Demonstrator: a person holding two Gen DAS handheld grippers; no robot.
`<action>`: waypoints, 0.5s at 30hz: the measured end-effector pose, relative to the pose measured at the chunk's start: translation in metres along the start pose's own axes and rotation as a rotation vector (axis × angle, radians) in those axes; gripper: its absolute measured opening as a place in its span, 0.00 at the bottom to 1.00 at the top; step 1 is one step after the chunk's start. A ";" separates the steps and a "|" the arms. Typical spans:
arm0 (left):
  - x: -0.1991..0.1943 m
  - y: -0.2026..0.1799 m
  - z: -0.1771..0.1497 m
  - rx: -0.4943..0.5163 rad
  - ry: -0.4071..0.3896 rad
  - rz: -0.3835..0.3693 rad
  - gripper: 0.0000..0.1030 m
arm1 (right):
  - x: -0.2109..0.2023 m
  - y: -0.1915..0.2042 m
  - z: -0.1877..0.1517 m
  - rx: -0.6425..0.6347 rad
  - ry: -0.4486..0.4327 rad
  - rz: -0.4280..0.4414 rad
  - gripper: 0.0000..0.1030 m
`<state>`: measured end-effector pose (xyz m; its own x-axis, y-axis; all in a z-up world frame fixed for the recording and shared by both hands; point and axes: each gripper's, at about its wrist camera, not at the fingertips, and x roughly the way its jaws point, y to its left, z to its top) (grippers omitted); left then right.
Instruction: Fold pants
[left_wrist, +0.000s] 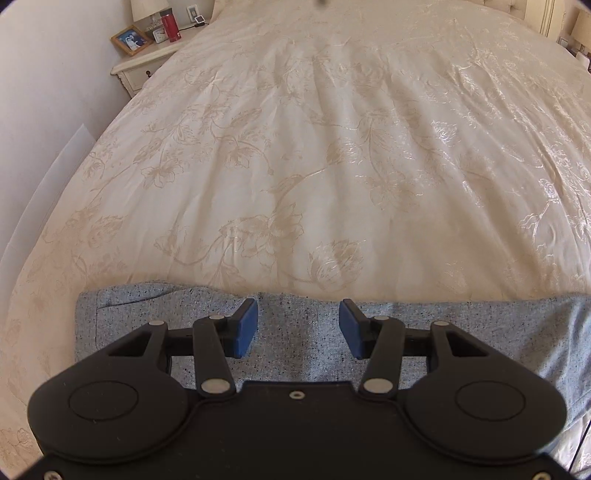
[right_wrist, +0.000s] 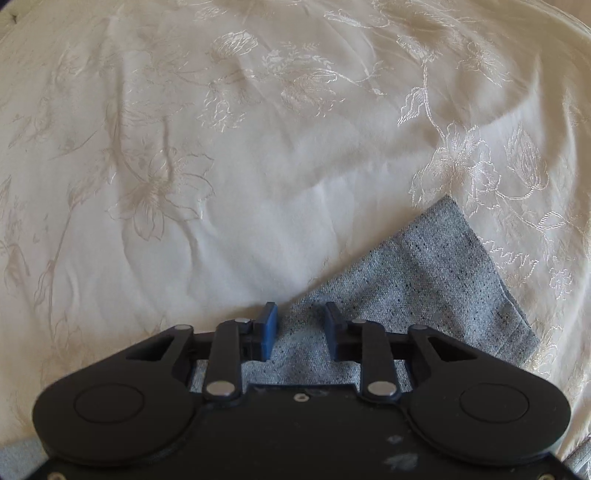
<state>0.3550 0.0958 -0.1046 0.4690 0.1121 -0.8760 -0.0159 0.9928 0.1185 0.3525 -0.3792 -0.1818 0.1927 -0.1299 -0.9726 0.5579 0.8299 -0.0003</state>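
Grey speckled pants (left_wrist: 299, 343) lie flat across the near edge of a cream floral bedspread (left_wrist: 314, 166). My left gripper (left_wrist: 298, 328) is open, its blue pads spread wide just above the pants near their far edge. In the right wrist view, a leg end of the pants (right_wrist: 443, 280) angles up to the right on the bedspread (right_wrist: 221, 184). My right gripper (right_wrist: 301, 332) is open with a narrower gap, its pads over the pants' edge, holding nothing.
A white nightstand (left_wrist: 136, 70) stands at the bed's far left, holding a framed photo (left_wrist: 131, 38), a red cylinder (left_wrist: 170, 24), a small clock and a lamp. A pale wall runs along the left side of the bed.
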 end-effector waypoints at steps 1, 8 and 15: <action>0.001 0.002 0.001 -0.004 0.002 -0.001 0.55 | -0.007 -0.003 -0.004 -0.009 -0.016 0.008 0.04; 0.017 0.015 0.013 -0.068 0.048 -0.035 0.55 | -0.051 -0.049 -0.056 -0.022 -0.061 0.070 0.04; 0.051 0.019 0.030 -0.149 0.164 -0.074 0.55 | -0.054 -0.081 -0.119 0.062 -0.010 0.107 0.04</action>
<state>0.4053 0.1190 -0.1330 0.3244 0.0315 -0.9454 -0.1227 0.9924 -0.0090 0.2012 -0.3753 -0.1573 0.2617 -0.0476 -0.9640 0.5826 0.8041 0.1184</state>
